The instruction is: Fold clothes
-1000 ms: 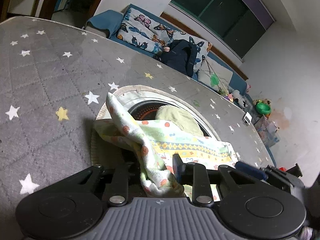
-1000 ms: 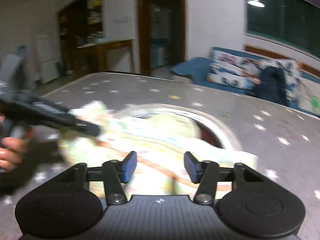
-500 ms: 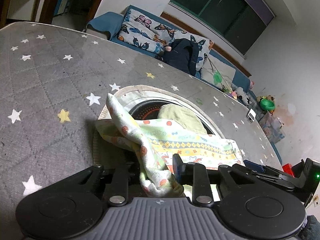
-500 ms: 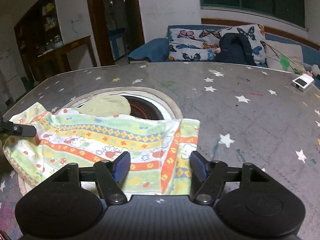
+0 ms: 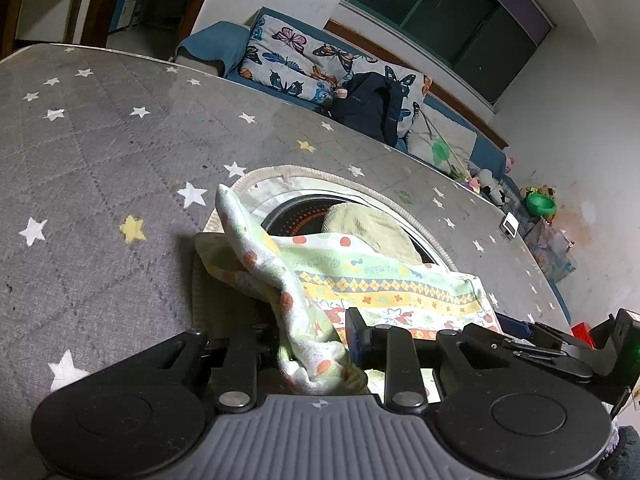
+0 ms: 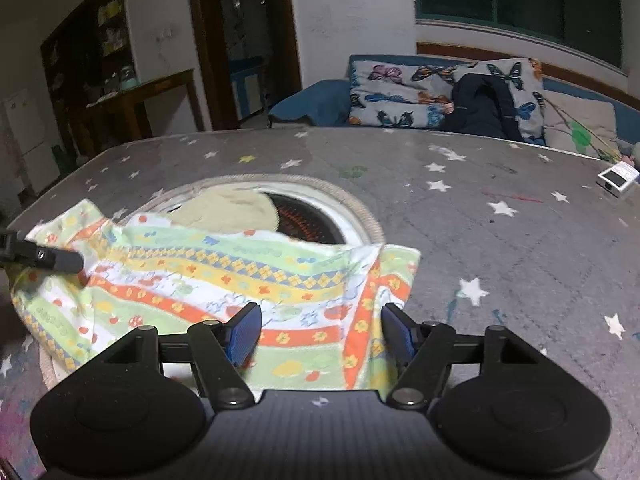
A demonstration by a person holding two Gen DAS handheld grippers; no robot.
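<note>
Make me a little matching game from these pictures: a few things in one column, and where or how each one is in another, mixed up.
Things:
1. left gripper
2. right gripper
3. dark jacket
4. small white device

States or places:
A. lying on the sofa's butterfly cushions
B. open, above the patterned cloth
C. near the far right edge of the starry table
D. shut on a bunched corner of cloth

Pairs: 1-D, 2-B, 3-A, 4-C

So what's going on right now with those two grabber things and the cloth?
Left tongs shut on patterned cloth. Right tongs open above its near right corner. Yellow-green garment beneath, far side.
</note>
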